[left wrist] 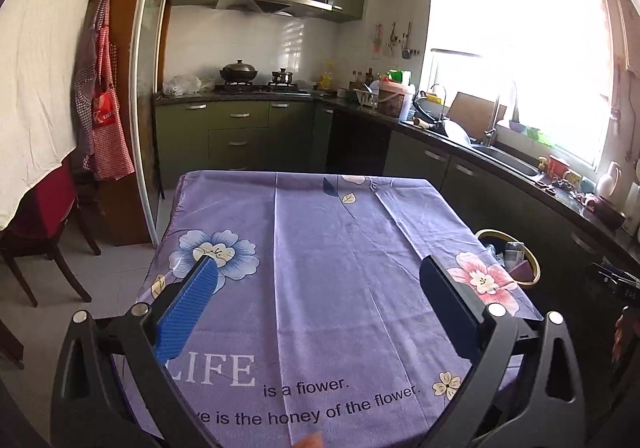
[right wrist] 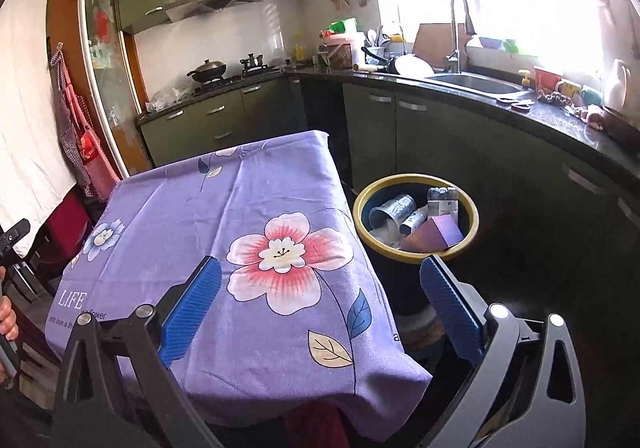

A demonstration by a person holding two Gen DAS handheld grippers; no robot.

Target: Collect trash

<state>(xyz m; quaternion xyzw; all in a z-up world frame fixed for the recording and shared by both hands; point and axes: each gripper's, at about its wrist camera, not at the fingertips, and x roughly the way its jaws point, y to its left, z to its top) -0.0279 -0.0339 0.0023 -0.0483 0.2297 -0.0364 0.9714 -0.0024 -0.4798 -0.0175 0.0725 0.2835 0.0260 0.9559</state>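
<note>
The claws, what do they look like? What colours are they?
Both claws look alike. The left claw has two flat fingers with bright blue ribbed pads, set on black plastic arms with triangle-shaped holes and shiny round silver bolts. The right claw has the same blue ribbed pads, black frame and silver bolts. No cables or writing show on either one.

Both wrist views look down over the tablecloth [left wrist: 320, 268] toward the kitchen counter, sharing the bin [right wrist: 416, 216]

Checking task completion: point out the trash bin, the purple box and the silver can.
trash bin [right wrist: 416, 257], right wrist view, yellow rim.
purple box [right wrist: 444, 233], right wrist view, top face.
silver can [right wrist: 394, 207], right wrist view, side wall.
</note>
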